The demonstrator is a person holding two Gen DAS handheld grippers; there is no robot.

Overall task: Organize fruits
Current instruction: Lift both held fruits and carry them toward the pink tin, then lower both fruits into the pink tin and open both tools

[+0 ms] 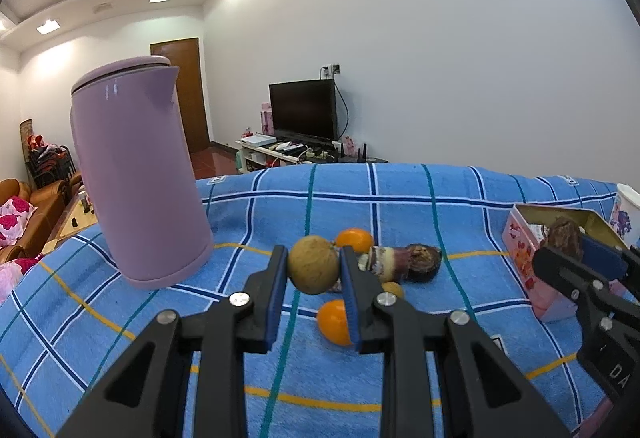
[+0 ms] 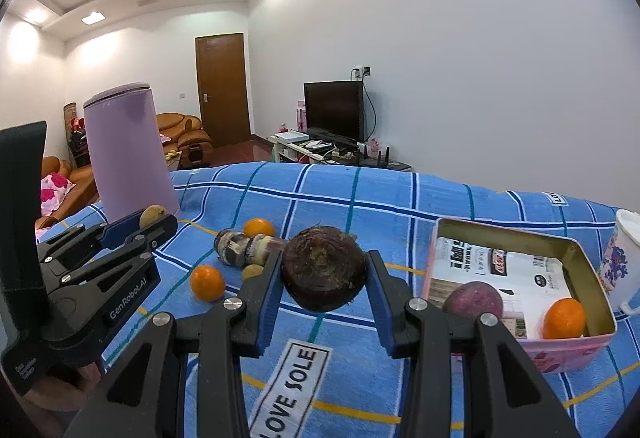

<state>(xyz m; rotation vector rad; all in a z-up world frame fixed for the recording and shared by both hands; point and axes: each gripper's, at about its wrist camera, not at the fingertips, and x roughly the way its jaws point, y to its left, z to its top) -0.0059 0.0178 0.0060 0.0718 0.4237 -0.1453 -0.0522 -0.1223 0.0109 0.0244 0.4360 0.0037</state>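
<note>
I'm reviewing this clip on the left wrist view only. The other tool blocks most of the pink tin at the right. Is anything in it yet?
Observer: Yes. The right wrist view shows an orange in the tin, at its near right corner.
Operator: Only that?
Observer: No, a round purple fruit lies in it too, at the near left.
Operator: Is the right tool over the tin?
Observer: No. The right tool grips a dark brown round fruit over the cloth, left of the tin.

The left gripper (image 1: pixel 313 270) clamps a tan fruit (image 1: pixel 313 264) above the blue cloth (image 1: pixel 400 189), beside a purple kettle (image 1: pixel 136 173).
</note>
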